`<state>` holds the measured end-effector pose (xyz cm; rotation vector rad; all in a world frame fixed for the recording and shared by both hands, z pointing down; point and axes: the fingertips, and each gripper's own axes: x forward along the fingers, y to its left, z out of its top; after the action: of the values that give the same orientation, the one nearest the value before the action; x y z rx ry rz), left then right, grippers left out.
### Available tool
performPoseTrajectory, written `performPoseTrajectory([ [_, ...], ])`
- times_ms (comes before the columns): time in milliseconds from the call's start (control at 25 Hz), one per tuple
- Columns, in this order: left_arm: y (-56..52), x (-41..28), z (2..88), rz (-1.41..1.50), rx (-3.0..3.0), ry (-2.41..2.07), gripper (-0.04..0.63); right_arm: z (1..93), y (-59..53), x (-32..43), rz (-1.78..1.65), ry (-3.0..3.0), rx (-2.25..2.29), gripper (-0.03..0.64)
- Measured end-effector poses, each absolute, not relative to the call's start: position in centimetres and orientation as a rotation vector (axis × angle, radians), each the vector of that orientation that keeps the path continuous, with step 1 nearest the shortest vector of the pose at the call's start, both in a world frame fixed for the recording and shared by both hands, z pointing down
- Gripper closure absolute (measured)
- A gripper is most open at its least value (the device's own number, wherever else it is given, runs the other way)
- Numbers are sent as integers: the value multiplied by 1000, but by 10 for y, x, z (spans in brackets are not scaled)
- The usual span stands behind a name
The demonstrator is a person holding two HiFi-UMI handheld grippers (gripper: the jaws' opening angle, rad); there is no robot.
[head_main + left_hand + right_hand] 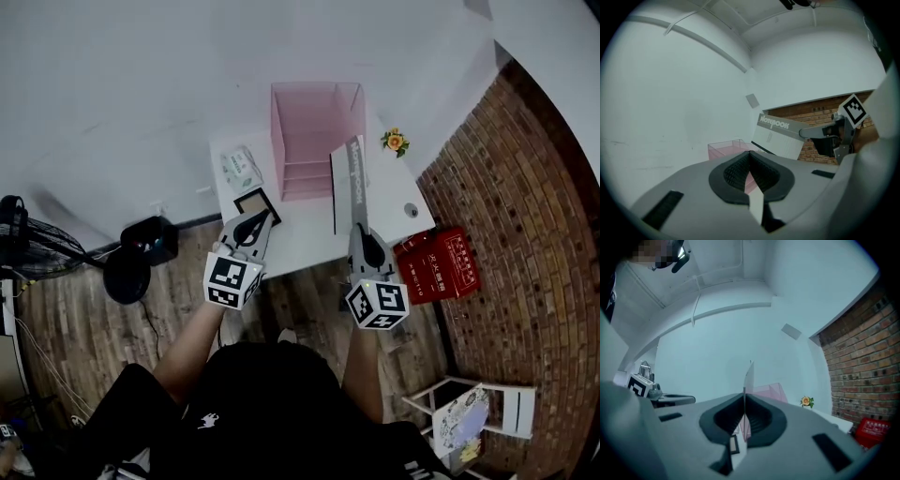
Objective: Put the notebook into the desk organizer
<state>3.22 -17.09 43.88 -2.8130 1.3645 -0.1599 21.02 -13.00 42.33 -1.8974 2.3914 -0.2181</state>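
Note:
The pink desk organizer point(317, 141) stands at the back of the small white table point(300, 234), its open side toward me. My right gripper point(361, 232) is shut on the lower edge of the grey-and-white notebook point(352, 186) and holds it upright just right of the organizer's front. In the right gripper view the notebook point(748, 376) shows edge-on between the closed jaws. From the left gripper view its cover point(780, 136) reads "NOTEBOOK". My left gripper point(258, 220) hovers over the table's left front, shut and holding nothing, with its tips point(750, 153) together.
A small framed picture point(255, 204) and a tissue pack point(239, 169) lie left of the organizer. A small flower point(395, 142) stands at the back right. A red box point(441, 262) sits on the floor beside the brick wall, and a black fan point(131, 267) stands at the left.

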Motion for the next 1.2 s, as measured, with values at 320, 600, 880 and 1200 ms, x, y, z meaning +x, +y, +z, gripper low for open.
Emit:
performPoseTrajectory([
  [320,-200,40,442,-200,-2712,1525,594,426,-184,225,-258,2443,-1741,606],
  [600,-214,35,446,-259,-2654,1605,594,434,-210,228,-311,2461,-1674,606],
  [880,-224,31,449,-289,-2650,1619,594,435,-223,221,-331,2478,-1654,606],
  [1200,-255,32,453,-284,-2712,1553,594,429,-247,214,-309,2462,-1705,606],
])
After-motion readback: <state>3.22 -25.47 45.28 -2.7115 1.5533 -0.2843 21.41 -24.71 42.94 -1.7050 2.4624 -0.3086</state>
